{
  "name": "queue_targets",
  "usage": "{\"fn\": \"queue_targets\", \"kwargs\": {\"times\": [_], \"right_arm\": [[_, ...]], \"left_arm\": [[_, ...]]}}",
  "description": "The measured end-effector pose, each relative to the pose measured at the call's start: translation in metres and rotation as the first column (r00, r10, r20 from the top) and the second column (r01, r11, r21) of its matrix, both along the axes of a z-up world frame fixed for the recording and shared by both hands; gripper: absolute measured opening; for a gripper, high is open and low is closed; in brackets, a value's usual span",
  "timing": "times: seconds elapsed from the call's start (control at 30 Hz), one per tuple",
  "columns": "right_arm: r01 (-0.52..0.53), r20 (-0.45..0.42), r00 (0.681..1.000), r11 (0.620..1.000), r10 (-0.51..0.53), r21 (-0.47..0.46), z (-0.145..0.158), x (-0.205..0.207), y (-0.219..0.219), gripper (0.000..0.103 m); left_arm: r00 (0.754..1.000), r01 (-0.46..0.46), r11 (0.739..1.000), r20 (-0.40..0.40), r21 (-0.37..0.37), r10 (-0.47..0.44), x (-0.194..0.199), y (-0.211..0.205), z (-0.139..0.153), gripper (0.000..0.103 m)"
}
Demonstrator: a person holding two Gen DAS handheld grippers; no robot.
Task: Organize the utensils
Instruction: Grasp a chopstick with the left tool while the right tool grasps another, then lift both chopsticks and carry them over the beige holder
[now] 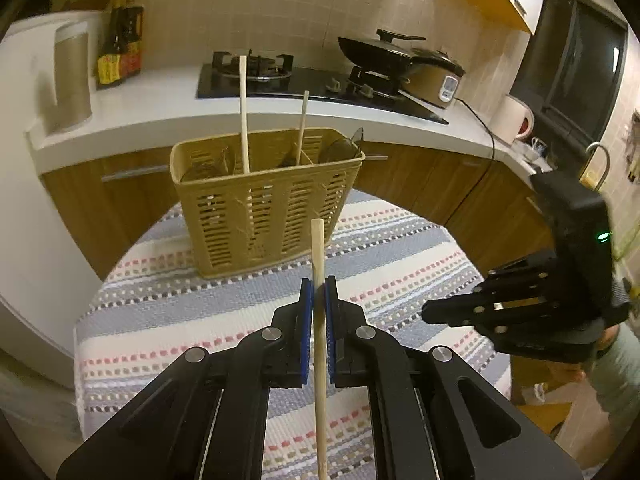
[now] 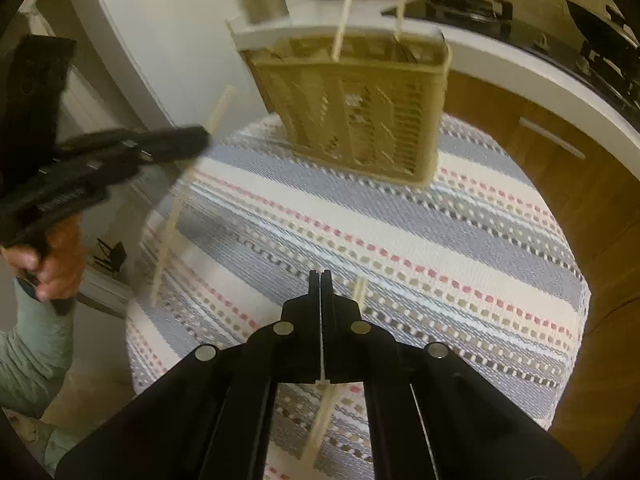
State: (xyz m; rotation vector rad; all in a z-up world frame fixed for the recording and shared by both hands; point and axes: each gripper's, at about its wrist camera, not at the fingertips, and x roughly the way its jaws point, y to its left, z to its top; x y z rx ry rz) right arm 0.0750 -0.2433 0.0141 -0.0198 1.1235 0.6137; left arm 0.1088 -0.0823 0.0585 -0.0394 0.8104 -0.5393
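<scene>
A tan slotted utensil basket (image 1: 264, 204) stands at the far side of a round table; it also shows in the right wrist view (image 2: 360, 112). Two wooden sticks (image 1: 244, 112) stand upright in it. My left gripper (image 1: 319, 284) is shut on a wooden chopstick (image 1: 319, 320), held above the table in front of the basket. In the right wrist view the left gripper (image 2: 200, 136) is at the left with that chopstick (image 2: 172, 220). My right gripper (image 2: 321, 276) is shut, empty, above the table; a second chopstick (image 2: 324, 416) lies on the cloth beneath it.
A striped woven cloth (image 1: 400, 264) covers the table. Behind it runs a white counter (image 1: 160, 112) with a gas hob (image 1: 256, 76), a wok (image 1: 380, 56), a rice cooker (image 1: 436, 80), sauce bottles (image 1: 120, 52) and a kettle (image 1: 512, 118). A white fridge (image 1: 24, 200) stands left.
</scene>
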Motion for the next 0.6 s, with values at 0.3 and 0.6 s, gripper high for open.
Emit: {"fn": "queue_targets", "kwargs": {"times": [0.3,0.6], "right_arm": [[0.028,-0.201,0.978,0.99,-0.055,-0.135,-0.062,0.012,0.013,0.037],[-0.017,-0.261,0.963,0.948,-0.069,-0.316,-0.085,0.015,0.043,0.009]], "left_arm": [[0.998,0.048,0.999,-0.046,-0.005,-0.048,-0.001,0.017,-0.027,0.004],[0.998,0.051,0.998,-0.026,-0.033,-0.052,-0.004,0.026,-0.031,0.004]]}}
